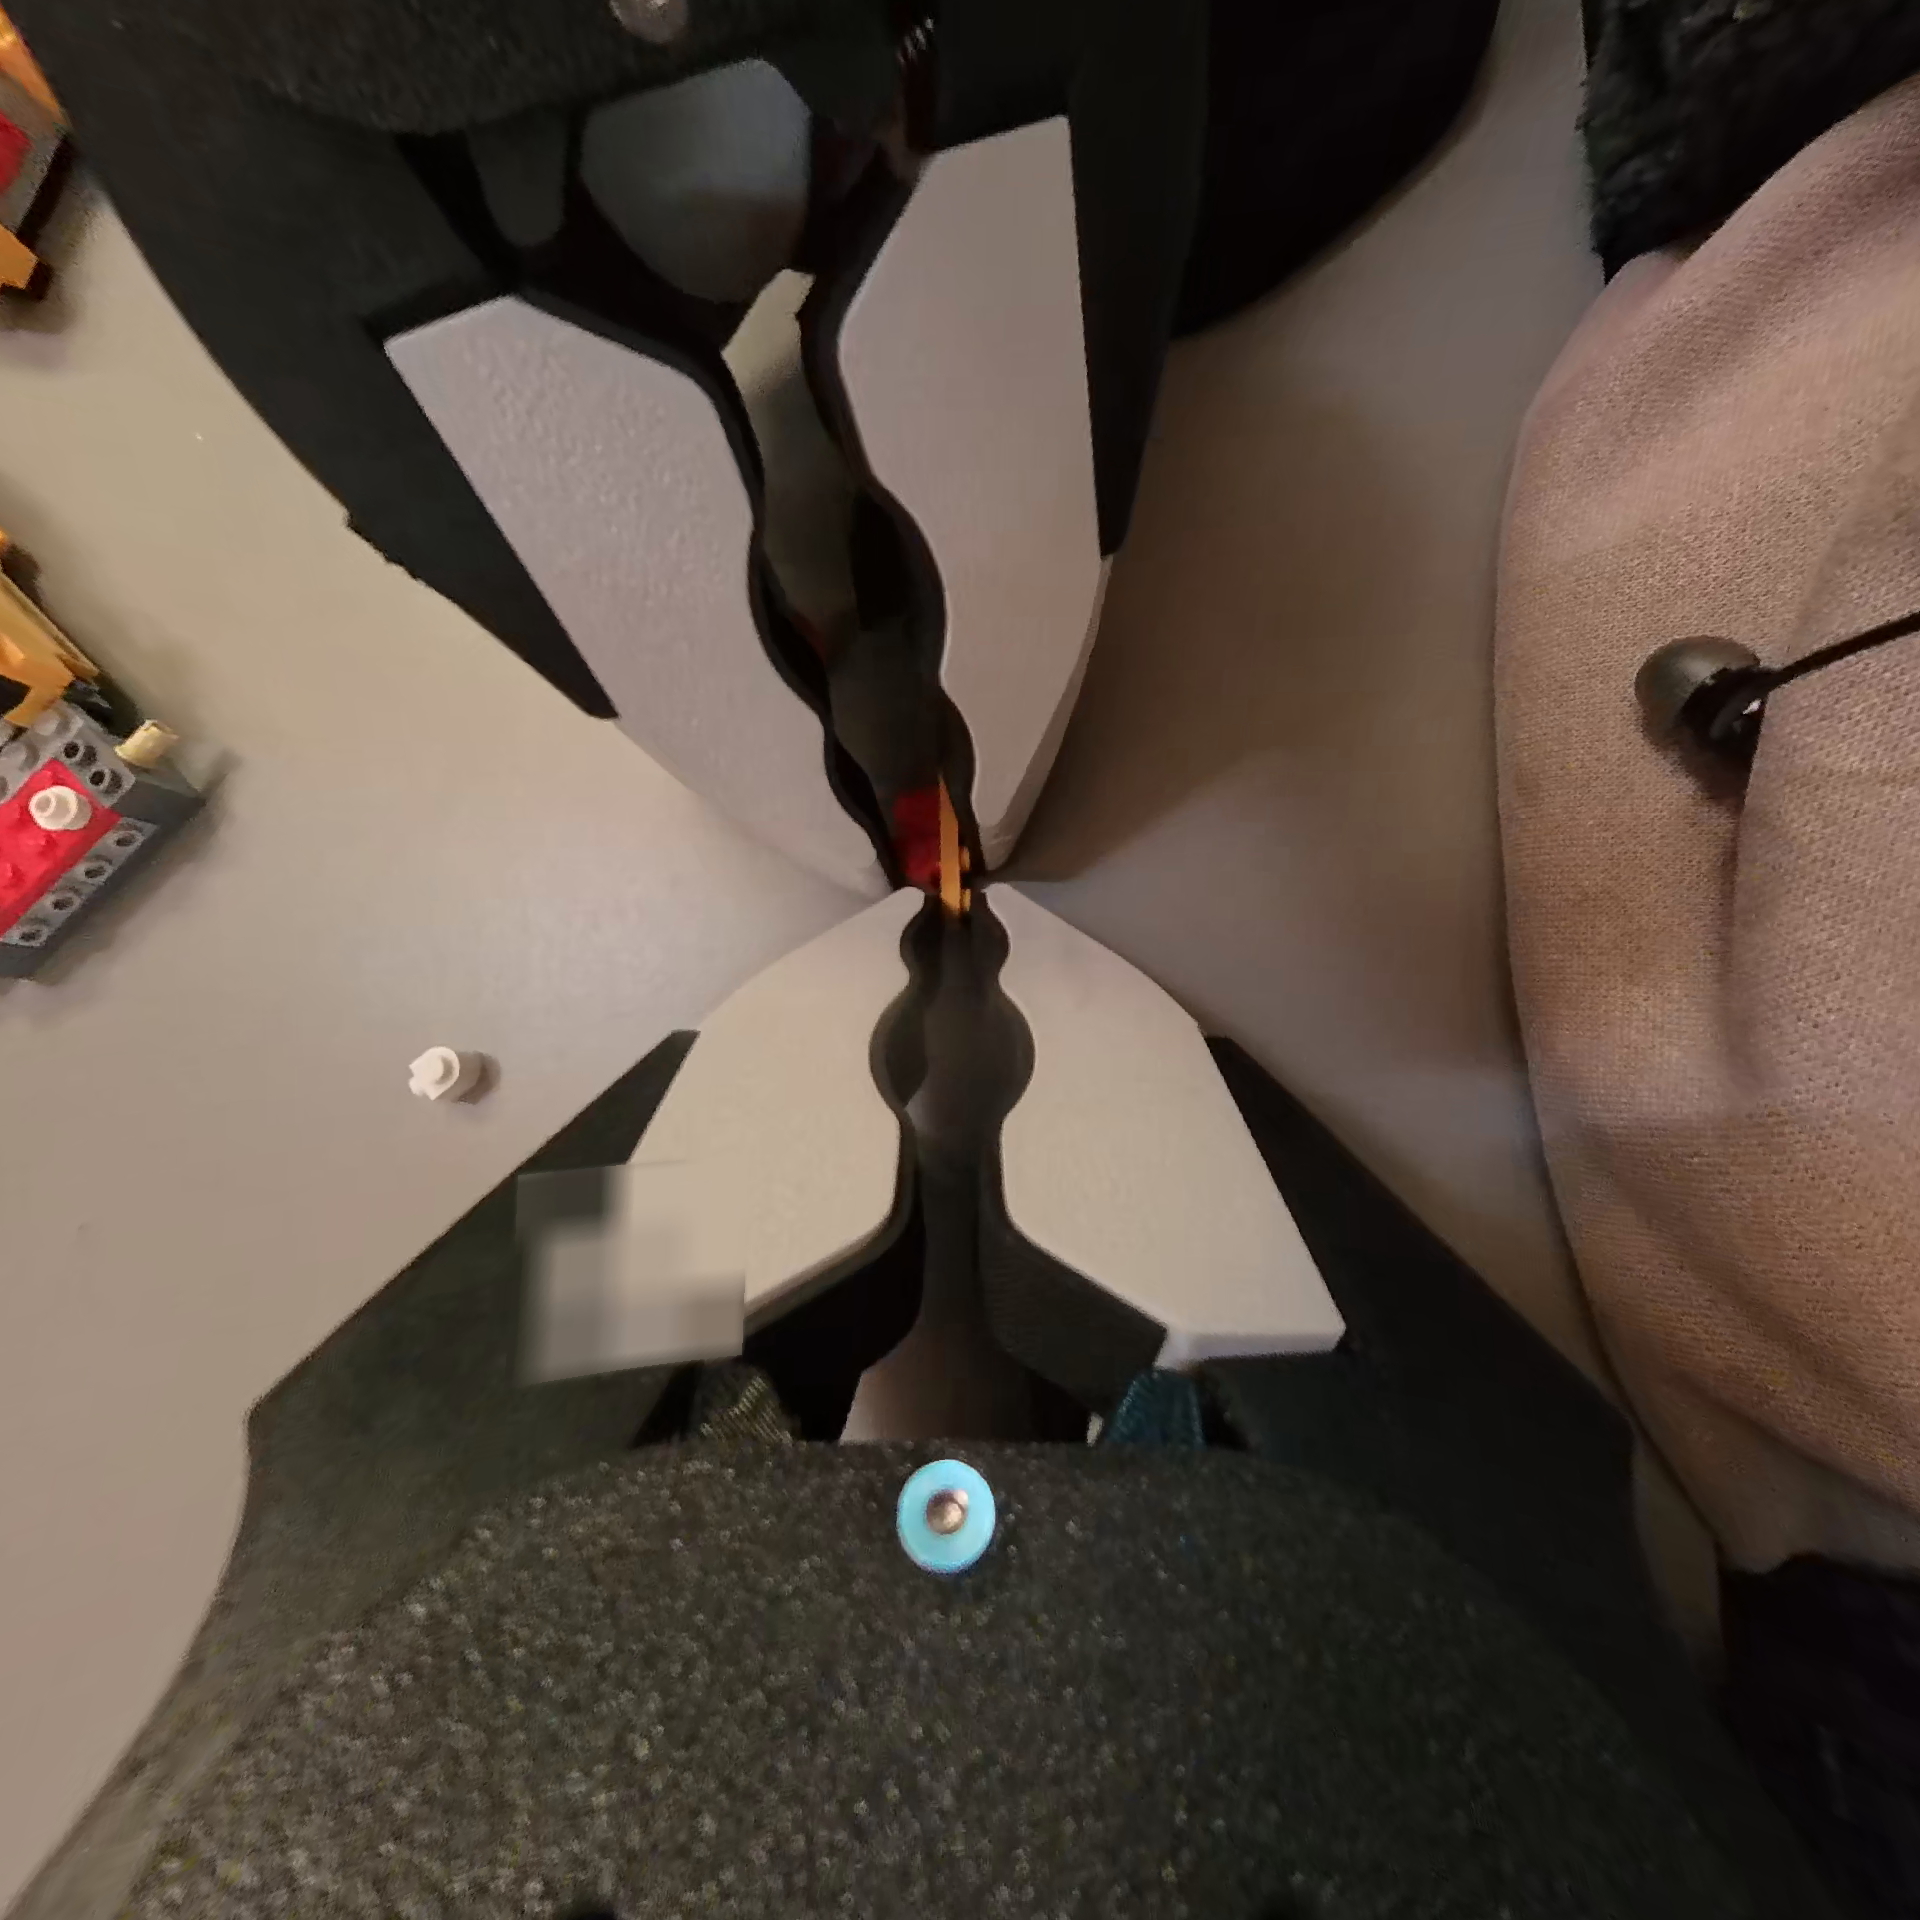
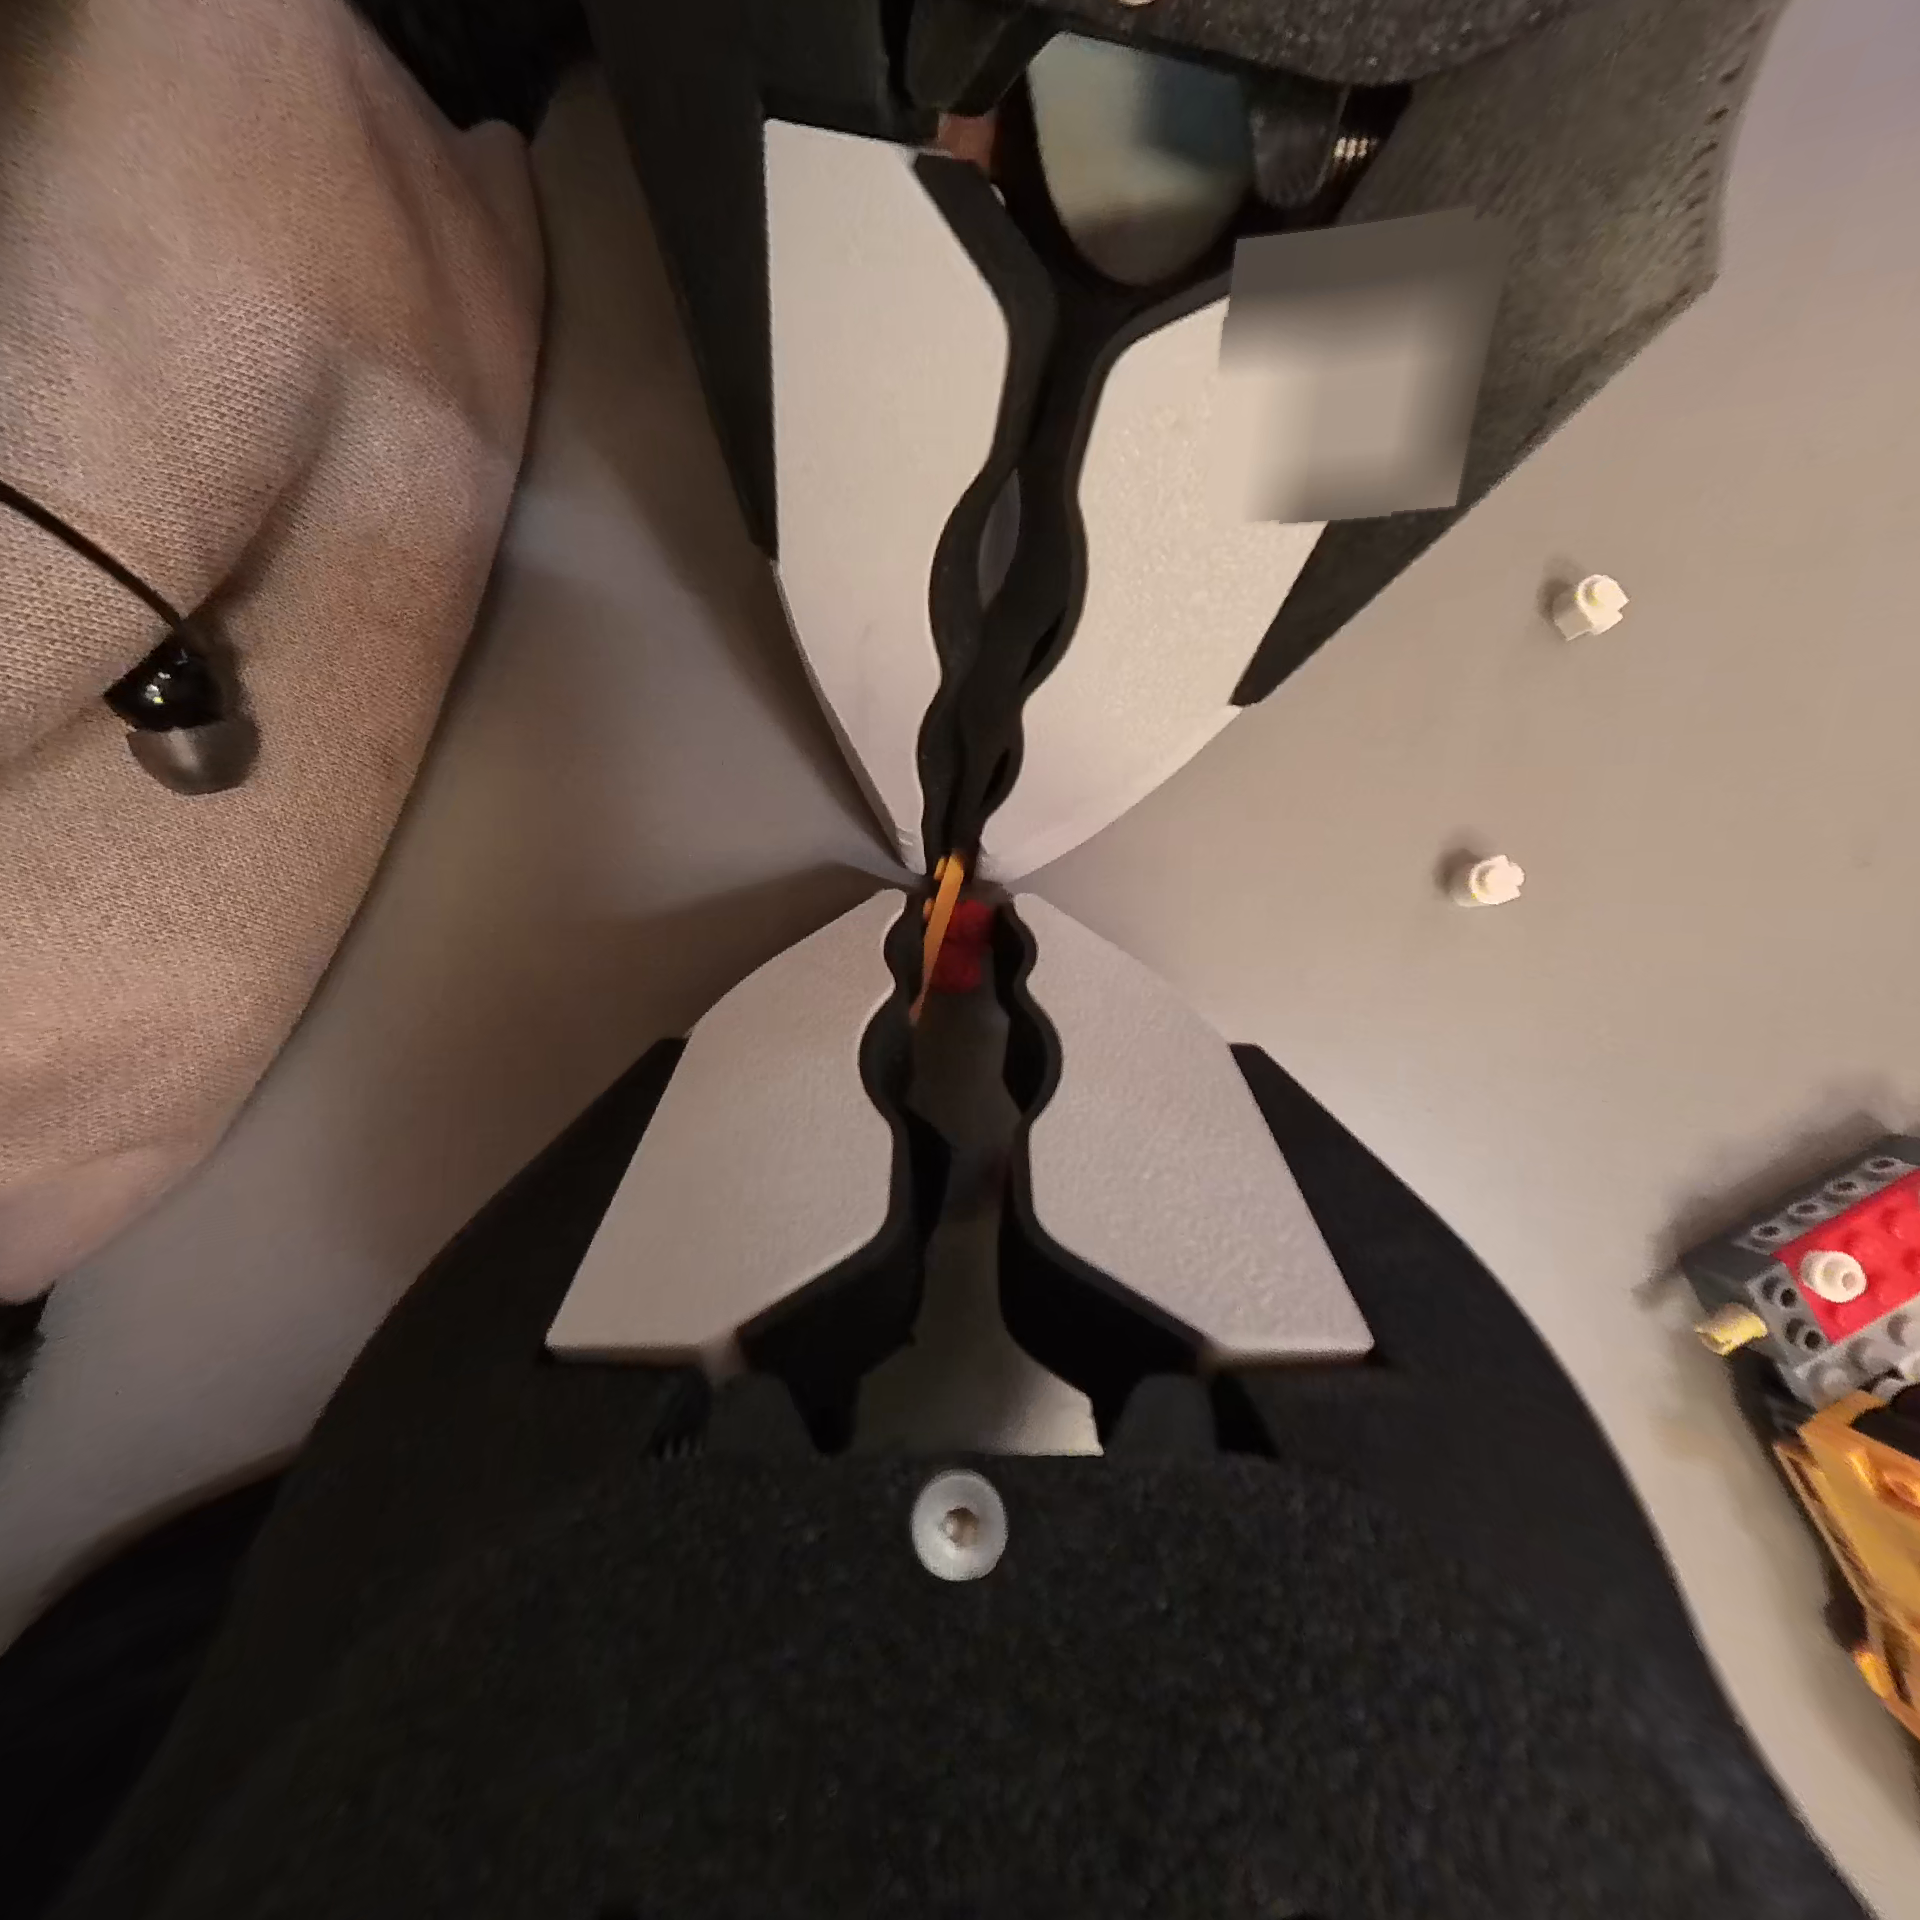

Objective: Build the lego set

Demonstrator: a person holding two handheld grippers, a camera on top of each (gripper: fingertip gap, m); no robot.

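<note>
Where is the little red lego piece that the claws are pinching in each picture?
Left wrist view: the small red lego piece sits just above the middle, between the far claw's tips, beside a thin orange lego piece.
Right wrist view: it sits just below the middle, between the near claw's tips.
Shared landmark: the grey lego block with a red top on the table.

The left claw (image 1: 940, 914), black with pale grey fingers (image 1: 800, 1122), points straight at the right claw (image 2: 961, 935), which looks the same. Their tips meet nose to nose. The left jaws are pressed together at the tip. The right jaws pinch a small red and orange lego piece (image 2: 956, 940).
</note>
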